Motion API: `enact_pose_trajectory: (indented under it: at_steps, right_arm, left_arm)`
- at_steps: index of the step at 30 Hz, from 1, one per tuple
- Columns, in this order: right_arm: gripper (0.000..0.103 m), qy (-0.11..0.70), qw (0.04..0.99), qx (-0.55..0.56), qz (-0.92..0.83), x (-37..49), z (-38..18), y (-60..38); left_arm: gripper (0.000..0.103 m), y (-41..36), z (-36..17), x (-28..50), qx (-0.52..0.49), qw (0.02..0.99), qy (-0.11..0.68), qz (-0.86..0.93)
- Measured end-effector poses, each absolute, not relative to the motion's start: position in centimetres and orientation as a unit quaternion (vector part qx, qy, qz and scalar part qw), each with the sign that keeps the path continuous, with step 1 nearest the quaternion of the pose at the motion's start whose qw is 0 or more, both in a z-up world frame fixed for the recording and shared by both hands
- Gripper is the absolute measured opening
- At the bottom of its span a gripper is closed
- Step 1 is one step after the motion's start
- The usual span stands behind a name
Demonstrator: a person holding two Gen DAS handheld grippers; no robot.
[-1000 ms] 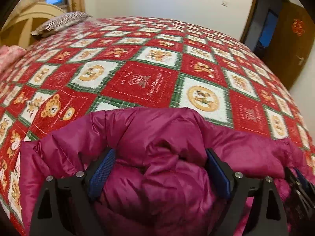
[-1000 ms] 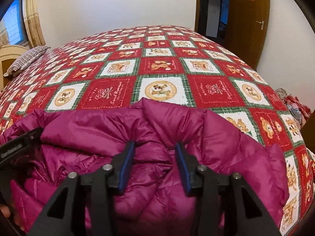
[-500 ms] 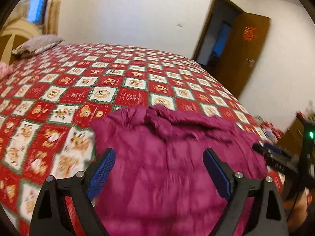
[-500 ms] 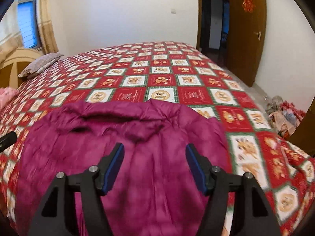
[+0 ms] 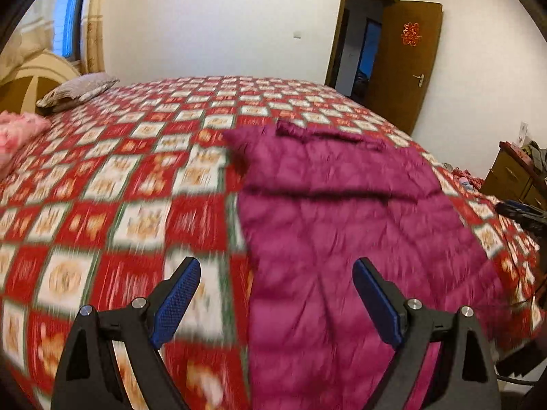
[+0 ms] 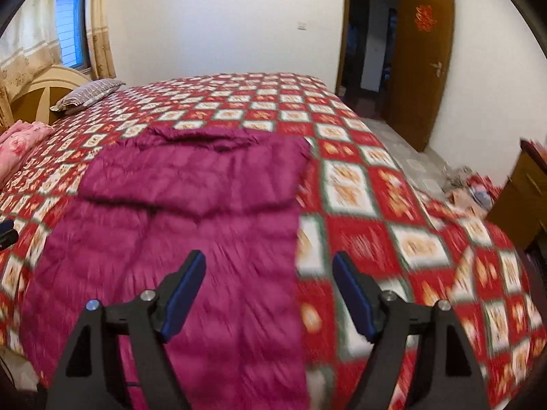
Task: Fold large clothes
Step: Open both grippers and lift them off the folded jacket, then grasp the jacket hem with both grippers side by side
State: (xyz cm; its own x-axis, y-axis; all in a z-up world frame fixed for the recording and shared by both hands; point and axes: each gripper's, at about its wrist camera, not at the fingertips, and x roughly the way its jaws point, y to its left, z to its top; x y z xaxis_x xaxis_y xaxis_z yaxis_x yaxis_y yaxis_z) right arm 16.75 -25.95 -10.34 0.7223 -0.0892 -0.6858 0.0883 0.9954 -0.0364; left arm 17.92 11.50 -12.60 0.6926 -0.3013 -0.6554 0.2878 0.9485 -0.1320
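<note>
A magenta padded coat [image 5: 342, 225] [image 6: 191, 212] lies flat on the bed, its top part folded over into a band across the far end. My left gripper [image 5: 275, 270] hangs open above the coat's left edge, nothing between its blue pads [image 5: 176, 300]. My right gripper [image 6: 269, 263] hovers above the coat's right edge; its jaws are opening, with nothing between them. In the left wrist view the right gripper's tip [image 5: 523, 213] shows at the right edge.
The bed carries a red, white and green patterned quilt [image 5: 112, 184] [image 6: 393, 205]. A striped pillow [image 5: 78, 90] and pink bedding [image 5: 17, 136] lie by the headboard. A wooden door [image 6: 422, 65] stands open, and a wooden cabinet [image 5: 516, 177] with clutter is at the right.
Both grippers have let go of the bunched coat and pulled back and up; the coat now lies spread flat on the bed. The right jaws have widened.
</note>
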Motion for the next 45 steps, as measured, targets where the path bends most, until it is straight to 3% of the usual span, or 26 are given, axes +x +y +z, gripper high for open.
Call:
enact_pose_trajectory:
  at_steps: [9, 24, 30, 34, 36, 37, 38, 45]
  right_arm:
    - [0.083, 0.439, 0.898, 0.033, -0.031, 9.9, -12.9, -27.4]
    - [0.083, 0.507, 0.862, 0.023, 0.003, 11.4, -20.9, -24.8]
    - [0.065, 0.525, 0.85, 0.021, 0.045, 9.3, -21.6, -24.1]
    - [0.052, 0.528, 0.846, 0.05, 0.052, 9.1, -22.5, -25.0]
    - [0.027, 0.525, 0.847, 0.059, 0.057, 8.9, -22.2, -25.4]
    - [0.023, 0.521, 0.848, 0.07, 0.064, 8.7, -22.0, -25.7]
    - [0.021, 0.518, 0.849, 0.078, 0.068, 8.5, -21.8, -26.0]
    - [0.013, 0.486, 0.861, 0.127, 0.075, 6.6, -20.1, -27.4]
  left_arm:
    - [0.091, 12.7, -17.3, 14.2, -0.02, 0.895, 0.422, -0.145]
    - [0.091, 9.6, -20.7, 11.1, 0.06, 0.882, 0.448, -0.136]
    - [0.091, 11.4, -20.2, 9.3, -0.028, 0.861, 0.46, -0.215]
    - [0.075, 11.3, -20.4, 8.9, -0.038, 0.861, 0.46, -0.212]
    - [0.053, 11.6, -20.2, 8.8, -0.046, 0.862, 0.456, -0.216]
    - [0.028, 11.7, -20.1, 8.8, -0.051, 0.861, 0.458, -0.214]
    - [0.019, 12.0, -20.3, 9.0, -0.061, 0.858, 0.462, -0.214]
    - [0.007, 12.2, -19.2, 8.4, -0.086, 0.858, 0.448, -0.235]
